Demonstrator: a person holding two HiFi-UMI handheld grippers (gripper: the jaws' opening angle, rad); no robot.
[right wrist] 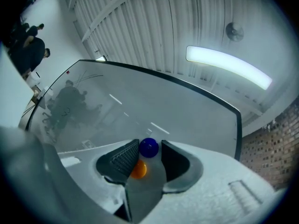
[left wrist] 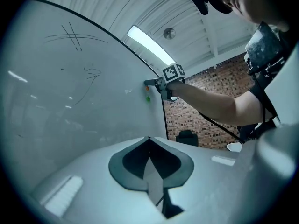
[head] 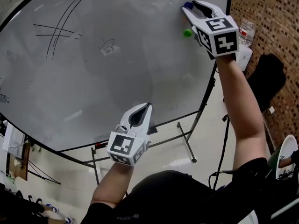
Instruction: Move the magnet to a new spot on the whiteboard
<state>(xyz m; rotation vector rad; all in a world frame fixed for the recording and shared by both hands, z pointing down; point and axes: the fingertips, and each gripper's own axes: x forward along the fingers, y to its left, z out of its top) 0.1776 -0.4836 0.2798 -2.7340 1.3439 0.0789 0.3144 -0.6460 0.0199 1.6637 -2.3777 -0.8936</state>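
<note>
While the right claw stood wide at the whiteboard's upper right corner, the blue magnet sat between its jaw tips.

Board surface was glossy white, dark-framed, and carried thin pen strokes at upper left. The blue magnet was a round, shiny bead; it lay close against the dark ribbed pad, with a slight gap on the opposite side, so no grip was recorded. A round orange magnet showed deeper between the same jaws. A round green magnet sat on the board just below that claw. The left claw, white and matte-shelled, was closed tip to tip on nothing, near the board's lower edge.
</note>
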